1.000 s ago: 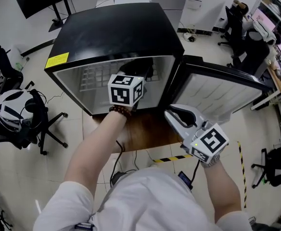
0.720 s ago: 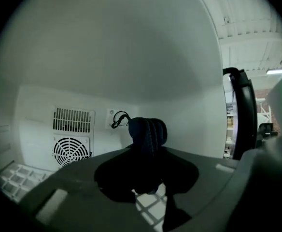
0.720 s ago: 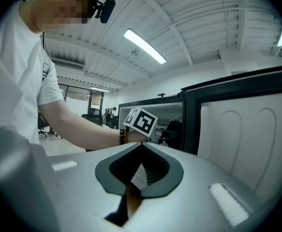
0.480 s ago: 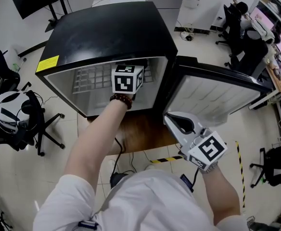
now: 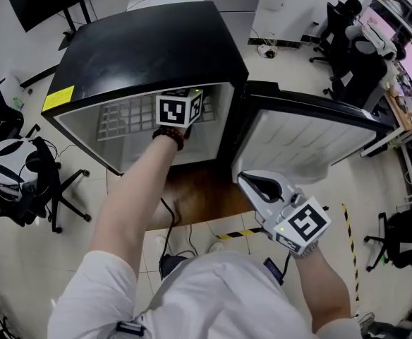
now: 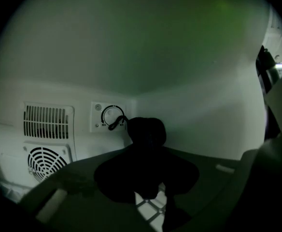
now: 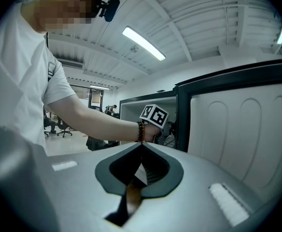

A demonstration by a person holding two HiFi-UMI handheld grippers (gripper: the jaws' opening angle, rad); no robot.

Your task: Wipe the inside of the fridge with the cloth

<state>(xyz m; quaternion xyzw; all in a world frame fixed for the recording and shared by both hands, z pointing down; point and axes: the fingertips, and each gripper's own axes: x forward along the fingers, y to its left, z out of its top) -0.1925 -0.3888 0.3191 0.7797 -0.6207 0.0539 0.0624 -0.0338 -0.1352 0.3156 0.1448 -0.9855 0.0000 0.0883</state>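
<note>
Cloth [image 6: 148,133]: dark, soft, bunched lump, rounded on top; deep inside the fridge [image 5: 142,48], up near the back corner, just beside the thermostat dial [image 6: 111,116]; can't tell if it touches a wall.

Left gripper [image 6: 147,153]: jaws part-way closed, clamped on the cloth; reaches in above the wire shelf [image 5: 128,115], whose thin metal grid shows below the jaws.

Right gripper [image 7: 140,151]: jaws fully together, nothing between them; held outside, in front of the open door [image 5: 312,136].

Progress, my read: door already open, cloth already in the cavity, so wiping is at most under way, not finished; no streaks or damp marks show, so can't say which surfaces are done; back wall, side walls, shelf and door liner probably all still left.

Materials: fridge shell glossy black, boxy; inner liner smooth white plastic, matte; slotted vent grille [image 6: 48,122] and round fan grille [image 6: 44,161] moulded into the back wall; door liner white, with raised rounded panels; gripper bodies grey hard plastic.
</note>
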